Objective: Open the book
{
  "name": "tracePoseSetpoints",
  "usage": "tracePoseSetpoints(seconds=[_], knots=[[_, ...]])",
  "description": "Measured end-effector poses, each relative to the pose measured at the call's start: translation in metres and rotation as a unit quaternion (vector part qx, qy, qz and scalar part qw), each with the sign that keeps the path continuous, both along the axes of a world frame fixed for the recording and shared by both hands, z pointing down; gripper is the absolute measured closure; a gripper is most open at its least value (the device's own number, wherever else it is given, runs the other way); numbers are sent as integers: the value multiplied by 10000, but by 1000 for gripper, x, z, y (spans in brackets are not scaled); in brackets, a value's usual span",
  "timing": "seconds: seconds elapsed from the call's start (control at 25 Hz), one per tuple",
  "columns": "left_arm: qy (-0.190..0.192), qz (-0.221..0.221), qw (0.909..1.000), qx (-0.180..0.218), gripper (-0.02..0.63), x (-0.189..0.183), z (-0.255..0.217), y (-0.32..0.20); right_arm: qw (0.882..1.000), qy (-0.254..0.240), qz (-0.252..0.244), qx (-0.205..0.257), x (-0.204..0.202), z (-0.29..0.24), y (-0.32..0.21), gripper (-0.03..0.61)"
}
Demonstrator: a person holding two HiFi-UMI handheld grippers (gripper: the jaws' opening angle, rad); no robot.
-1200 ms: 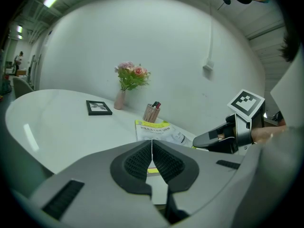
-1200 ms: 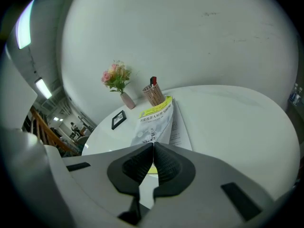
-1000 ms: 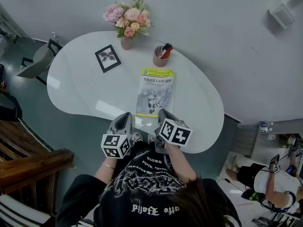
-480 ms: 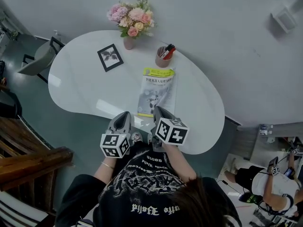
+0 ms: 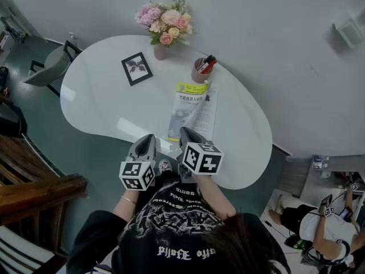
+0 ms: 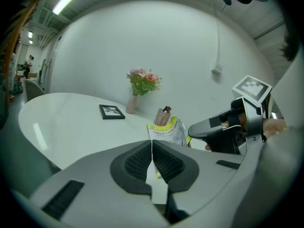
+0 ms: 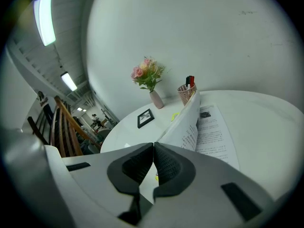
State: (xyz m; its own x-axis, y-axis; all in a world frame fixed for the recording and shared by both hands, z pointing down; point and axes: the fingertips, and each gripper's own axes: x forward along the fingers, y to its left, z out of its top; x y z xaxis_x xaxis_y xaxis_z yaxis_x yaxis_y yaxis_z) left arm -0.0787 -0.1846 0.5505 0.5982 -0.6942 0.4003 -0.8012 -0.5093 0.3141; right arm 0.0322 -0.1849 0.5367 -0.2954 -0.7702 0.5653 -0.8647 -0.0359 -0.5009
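Observation:
A book (image 5: pixel 186 108) with a yellow band across its white cover lies on the white table (image 5: pixel 102 107), near the pen cup. Its cover (image 7: pixel 186 125) stands lifted at a slant and a printed inner page (image 7: pixel 216 133) shows beneath it. My right gripper (image 5: pixel 186 132) is at the book's near edge, shut on the cover's lower corner, which runs into the pads (image 7: pixel 153 156). My left gripper (image 5: pixel 147 140) is shut with nothing in it, over the table's near edge just left of the book. The left gripper view shows the book (image 6: pixel 166 129) beyond its own jaws (image 6: pixel 152 152).
A vase of pink flowers (image 5: pixel 161 51), a black picture frame (image 5: pixel 137 68) and a cup of pens (image 5: pixel 199 72) stand at the table's far side. A chair (image 5: pixel 48 67) is at the left end, wooden railing (image 5: pixel 34 187) beside me, another person (image 5: pixel 316 221) at lower right.
The book lay flat and closed a second ago. Now its cover has risen from the right side, held in the right gripper, which has shifted slightly left. The left gripper has barely moved.

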Motion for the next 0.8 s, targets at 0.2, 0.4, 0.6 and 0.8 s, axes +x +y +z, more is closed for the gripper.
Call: tracePoseSetpoints(seconds=[0.2,0.4,0.6,0.8], knots=[[-17,-124,9999,3,589,-8,0,-3,9997,-1,-222,56,-13,-2,-5,547],[-31,-239,9997,40,589,-16,-1,-5,9994,-12,-338,87,-22,-3,-9,546],[-39,-346,9994,52,589,-23,-2,-5,9986,16,-518,128,-33,-4,-12,548],[-28,-421,9991,83,589,-28,-3,-4,9977,60,-658,123,-41,-2,-12,548]])
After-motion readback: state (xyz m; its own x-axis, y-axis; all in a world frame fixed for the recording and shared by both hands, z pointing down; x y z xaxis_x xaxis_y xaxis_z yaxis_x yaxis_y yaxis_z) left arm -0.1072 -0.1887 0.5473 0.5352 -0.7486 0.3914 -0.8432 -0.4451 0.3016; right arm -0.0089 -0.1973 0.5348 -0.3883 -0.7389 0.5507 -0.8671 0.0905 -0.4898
